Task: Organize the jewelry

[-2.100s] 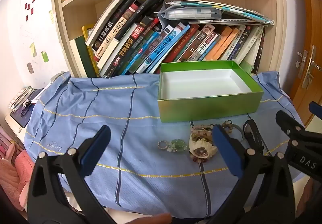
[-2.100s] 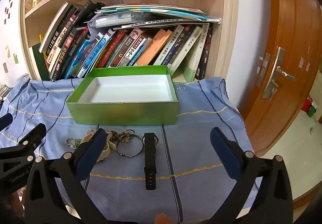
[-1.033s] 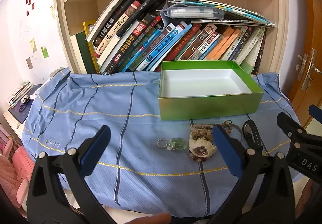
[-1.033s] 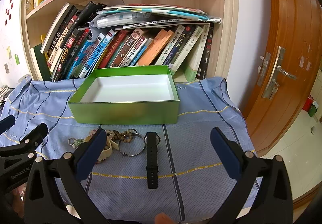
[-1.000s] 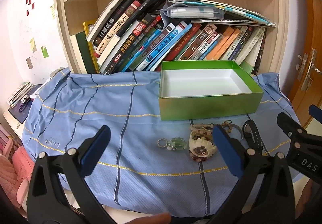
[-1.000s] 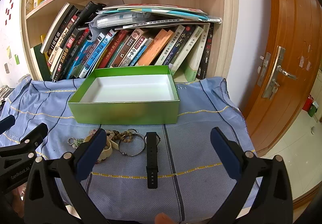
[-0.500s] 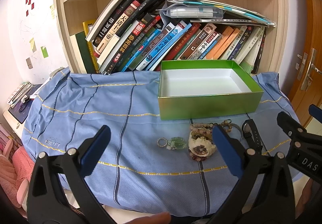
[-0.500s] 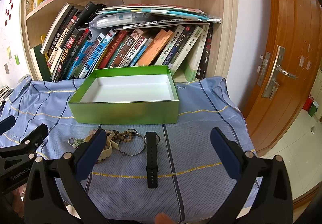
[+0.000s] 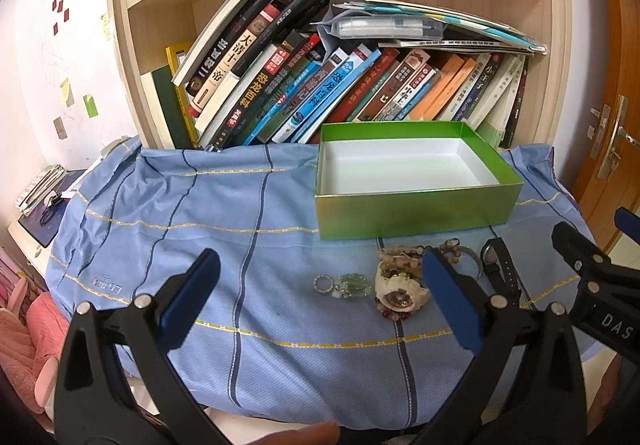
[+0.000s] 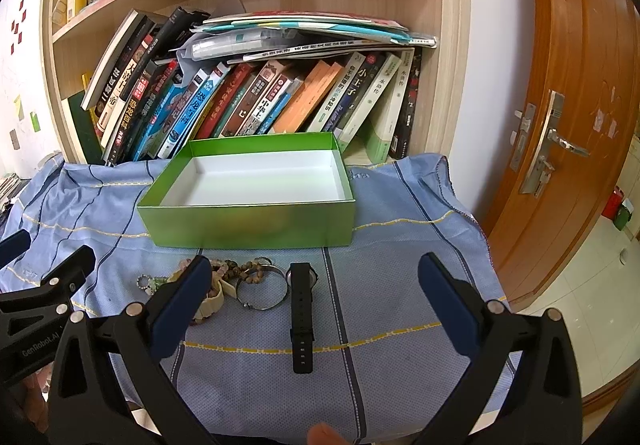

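A: Where does the jewelry sit?

B: In the left wrist view it lies in the lower right of centre, on the blue striped cloth (image 9: 248,213), just below the near wall of the green box (image 9: 412,215). The cream shell-like piece (image 9: 401,291) is lowest, the small green bead charm with a ring (image 9: 344,284) is just left of it, and a beaded bracelet (image 9: 404,251) runs above it.

A: And from the other side?

B: In the right wrist view the black watch (image 10: 302,315) lies lengthwise at the centre of the frame, its strap pointing toward the bottom edge. A silver bangle (image 10: 262,291) is just left of it, and wooden beads (image 10: 244,270) touch the bangle's upper rim.

A: Anything inside the box?

B: Only its white inside shows. It stands in front of the bookshelf (image 9: 132,57), where leaning books (image 10: 256,101) fill the row behind it.

A: The grippers?

B: The left gripper (image 9: 320,299) has its blue pads spread wide, holding nothing, above the cloth at the bottom of its frame; its right-hand pad covers part of the pile. The right gripper (image 10: 316,305) is likewise spread wide and holds nothing, the watch showing between its fingers. A wooden door (image 10: 576,93) fills the right edge.
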The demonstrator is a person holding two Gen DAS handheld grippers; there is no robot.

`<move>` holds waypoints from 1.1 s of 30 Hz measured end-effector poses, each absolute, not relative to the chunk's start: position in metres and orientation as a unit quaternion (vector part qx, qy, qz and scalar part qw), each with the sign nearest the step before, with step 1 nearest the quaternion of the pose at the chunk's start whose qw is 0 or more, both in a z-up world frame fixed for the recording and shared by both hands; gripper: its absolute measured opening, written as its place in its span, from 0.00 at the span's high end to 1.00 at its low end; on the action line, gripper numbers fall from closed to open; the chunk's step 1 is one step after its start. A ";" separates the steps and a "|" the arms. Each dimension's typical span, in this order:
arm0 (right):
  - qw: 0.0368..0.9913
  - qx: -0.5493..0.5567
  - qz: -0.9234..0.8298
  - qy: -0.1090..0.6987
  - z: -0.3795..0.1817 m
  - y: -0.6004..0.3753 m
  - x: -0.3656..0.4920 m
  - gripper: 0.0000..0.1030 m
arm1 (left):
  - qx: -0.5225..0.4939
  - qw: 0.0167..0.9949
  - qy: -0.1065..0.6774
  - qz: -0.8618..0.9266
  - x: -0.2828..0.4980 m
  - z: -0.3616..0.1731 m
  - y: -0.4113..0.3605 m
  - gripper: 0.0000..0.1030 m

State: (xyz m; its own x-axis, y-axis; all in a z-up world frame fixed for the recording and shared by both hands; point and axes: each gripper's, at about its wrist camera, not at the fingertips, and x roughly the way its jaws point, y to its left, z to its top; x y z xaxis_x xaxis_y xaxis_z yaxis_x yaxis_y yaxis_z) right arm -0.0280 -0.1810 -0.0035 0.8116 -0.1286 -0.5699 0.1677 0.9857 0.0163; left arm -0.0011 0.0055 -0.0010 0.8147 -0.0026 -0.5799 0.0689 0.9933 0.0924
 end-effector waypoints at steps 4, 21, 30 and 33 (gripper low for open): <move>0.951 0.034 -0.078 0.297 -0.003 -0.181 -0.028 0.02 | 0.056 0.951 0.304 -0.020 -0.003 0.001 0.004 0.04; 0.949 0.035 -0.077 0.304 -0.005 -0.181 -0.024 0.02 | 0.059 0.949 0.308 -0.020 0.000 -0.002 0.004 0.04; 0.948 0.037 -0.078 0.307 -0.006 -0.182 -0.022 0.02 | 0.061 0.948 0.312 -0.020 0.004 -0.005 0.004 0.04; 0.947 0.039 -0.077 0.310 -0.007 -0.182 -0.021 0.02 | 0.059 0.948 0.313 -0.021 0.005 -0.006 0.005 0.04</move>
